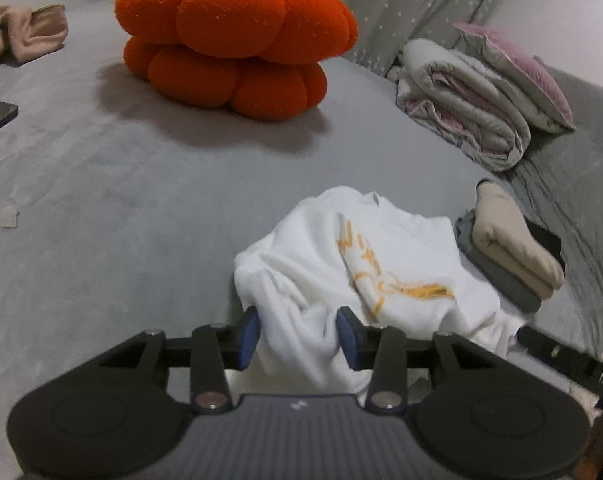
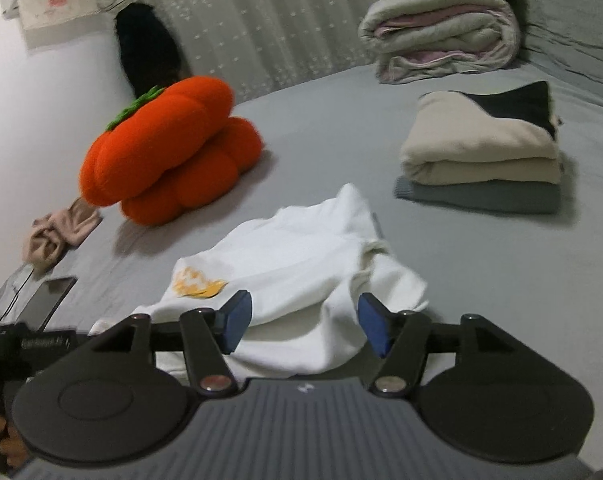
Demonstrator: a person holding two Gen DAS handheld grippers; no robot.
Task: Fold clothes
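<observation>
A crumpled white shirt (image 1: 353, 256) with a yellow print lies on the grey bed; it also shows in the right wrist view (image 2: 301, 264). My left gripper (image 1: 297, 338) has its blue pads apart with a bunch of the shirt's near edge between them. My right gripper (image 2: 303, 326) is open, its pads wide apart just over the shirt's near edge. A stack of folded clothes (image 2: 481, 152), beige on grey with black behind, sits to the right of the shirt; it also shows in the left wrist view (image 1: 509, 244).
An orange pumpkin cushion (image 1: 237, 40) (image 2: 169, 152) stands behind the shirt. A rolled quilt (image 1: 461, 104) (image 2: 441, 28) and a pillow (image 1: 517, 76) lie at the back right. A pink garment (image 1: 25, 32) (image 2: 57, 236) and a phone (image 2: 47, 300) lie at the left.
</observation>
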